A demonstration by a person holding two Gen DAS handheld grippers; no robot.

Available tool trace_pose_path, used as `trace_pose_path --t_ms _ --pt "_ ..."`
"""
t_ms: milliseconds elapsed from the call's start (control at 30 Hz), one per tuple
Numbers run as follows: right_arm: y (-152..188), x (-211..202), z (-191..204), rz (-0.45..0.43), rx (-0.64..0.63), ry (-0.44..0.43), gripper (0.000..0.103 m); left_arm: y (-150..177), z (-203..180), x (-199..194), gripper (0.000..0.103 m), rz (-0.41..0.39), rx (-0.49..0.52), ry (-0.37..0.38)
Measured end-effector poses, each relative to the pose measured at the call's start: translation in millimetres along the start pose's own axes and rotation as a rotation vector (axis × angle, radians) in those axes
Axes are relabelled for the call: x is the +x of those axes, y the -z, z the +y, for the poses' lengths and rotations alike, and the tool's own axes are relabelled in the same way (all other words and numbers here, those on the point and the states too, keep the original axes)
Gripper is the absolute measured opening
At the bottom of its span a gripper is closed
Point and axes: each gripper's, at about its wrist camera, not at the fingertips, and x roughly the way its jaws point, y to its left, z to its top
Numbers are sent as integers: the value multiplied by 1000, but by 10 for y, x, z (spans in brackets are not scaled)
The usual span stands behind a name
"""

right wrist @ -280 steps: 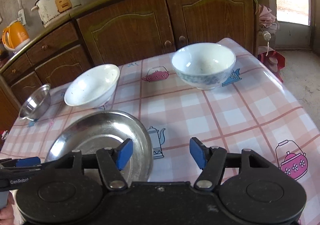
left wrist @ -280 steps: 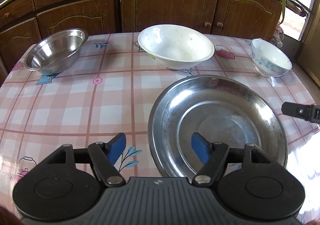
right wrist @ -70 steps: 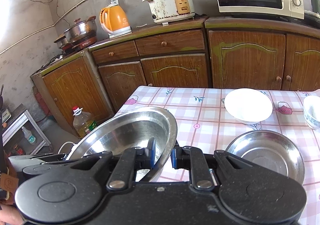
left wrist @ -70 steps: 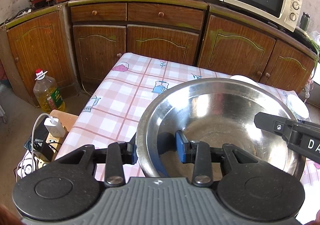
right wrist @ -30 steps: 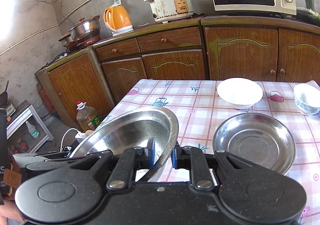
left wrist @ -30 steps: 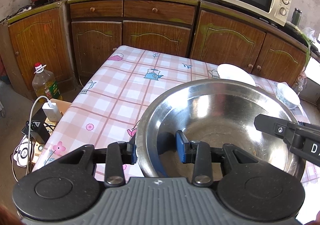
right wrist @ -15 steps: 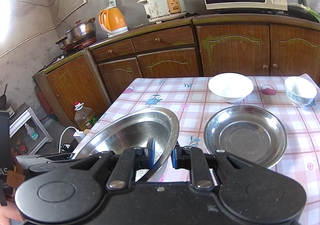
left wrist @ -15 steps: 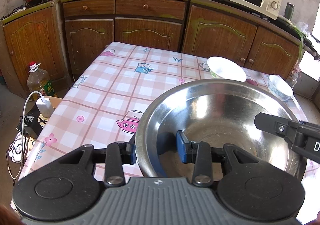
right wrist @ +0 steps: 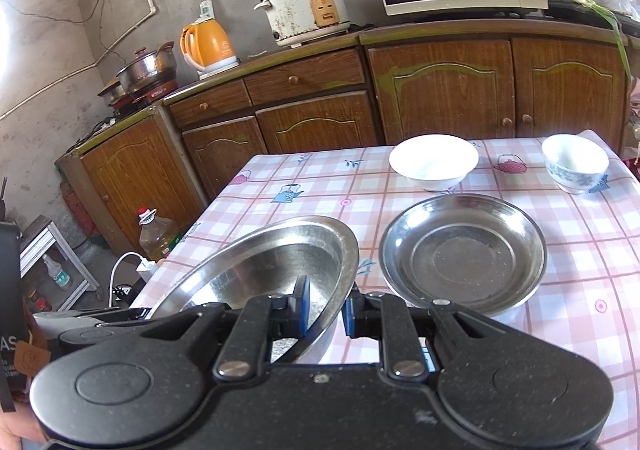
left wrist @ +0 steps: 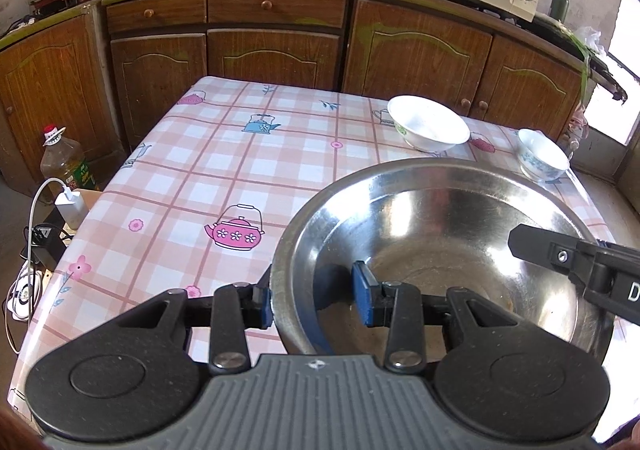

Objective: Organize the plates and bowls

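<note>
both grippers point(left wrist: 314, 304) point(right wrist: 325, 308) — jaws pinching steel bowl point(left wrist: 440, 234) rim — above checked table point(left wrist: 208, 177)

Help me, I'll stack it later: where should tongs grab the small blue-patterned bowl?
Grip the blue-patterned bowl by its thin upright rim, one finger inside and one outside, coming from above on its near side. It sits upright and open-mouthed on the table, clear of the white bowl.

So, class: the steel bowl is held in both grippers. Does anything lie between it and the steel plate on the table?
Nothing visible does. The steel bowl is gripped at its rim by the left gripper and right gripper; only bare tablecloth separates it from the steel plate, which is empty.
</note>
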Motion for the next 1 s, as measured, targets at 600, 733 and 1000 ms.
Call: trace_pose_path --t_ms 600,733,1000 --pt "163 -169 -331 -4 54 37 22 132 -269 75 38 35 47 36" --pt "206 -209 -408 -2 65 48 22 169 -340 87 38 44 57 46" --pt "302 -293 -575 1 94 68 22 245 -495 122 38 61 86 64"
